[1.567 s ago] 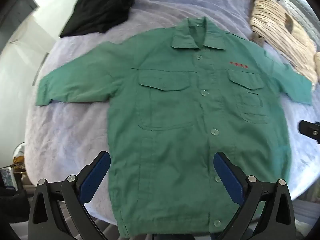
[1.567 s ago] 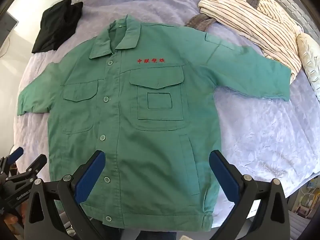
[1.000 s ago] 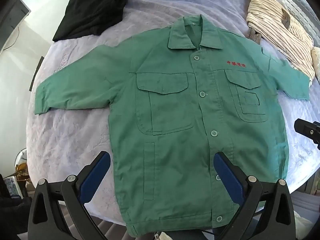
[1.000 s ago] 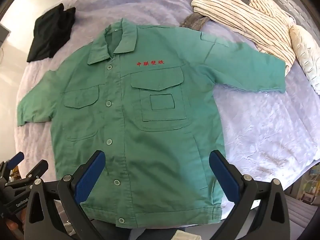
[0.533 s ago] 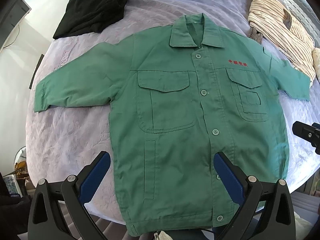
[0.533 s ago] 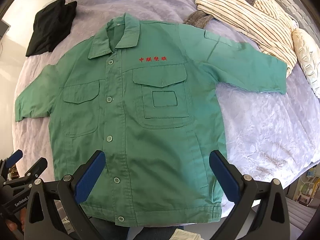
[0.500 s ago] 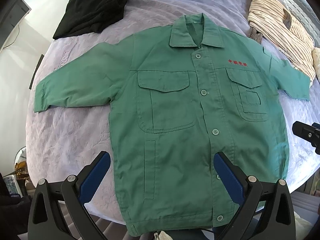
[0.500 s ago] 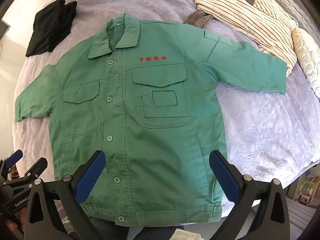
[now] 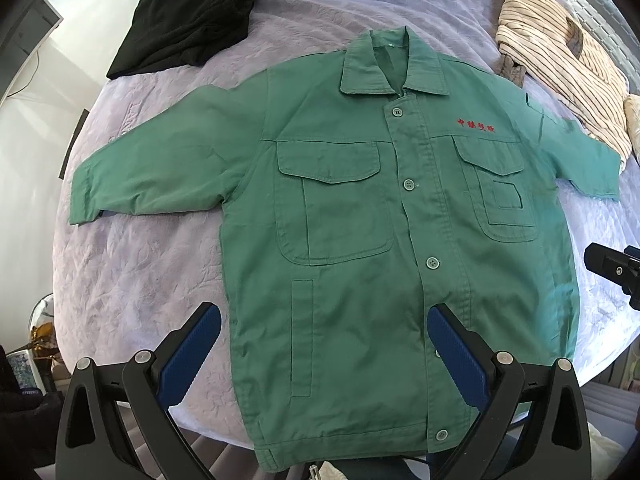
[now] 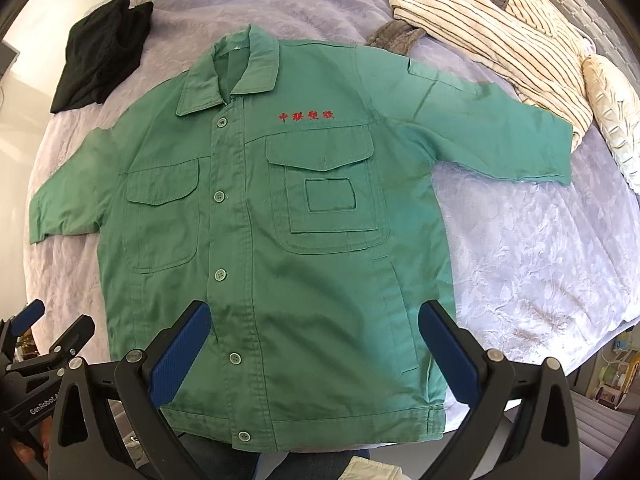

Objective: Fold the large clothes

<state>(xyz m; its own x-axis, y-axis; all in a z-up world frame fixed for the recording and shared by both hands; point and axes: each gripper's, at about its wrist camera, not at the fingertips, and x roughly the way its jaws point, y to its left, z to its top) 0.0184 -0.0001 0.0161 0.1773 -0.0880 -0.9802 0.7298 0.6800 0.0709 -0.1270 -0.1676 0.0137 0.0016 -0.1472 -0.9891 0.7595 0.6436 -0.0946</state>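
Observation:
A green short-sleeved work jacket (image 9: 352, 240) lies flat and buttoned, front up, on a lavender bedspread (image 9: 132, 288); it also shows in the right wrist view (image 10: 280, 240). Both sleeves are spread out to the sides, collar at the far end, hem at the near edge. My left gripper (image 9: 324, 344) is open and empty, above the jacket's lower left part. My right gripper (image 10: 314, 340) is open and empty, above the lower right part. The right gripper's body shows at the left view's right edge (image 9: 612, 272); the left gripper shows at the right view's lower left (image 10: 44, 344).
A folded black garment (image 9: 188, 16) lies at the far left of the bed (image 10: 100, 52). A cream striped garment (image 9: 560, 64) lies at the far right (image 10: 500, 28), with a cream quilted pillow (image 10: 612, 116) beside it. The bed's near edge runs just below the hem.
Both grippers have come slightly closer to the jacket and lower; the jacket fills a bit more of each view. The jacket itself has not moved. Both jaws stay open.

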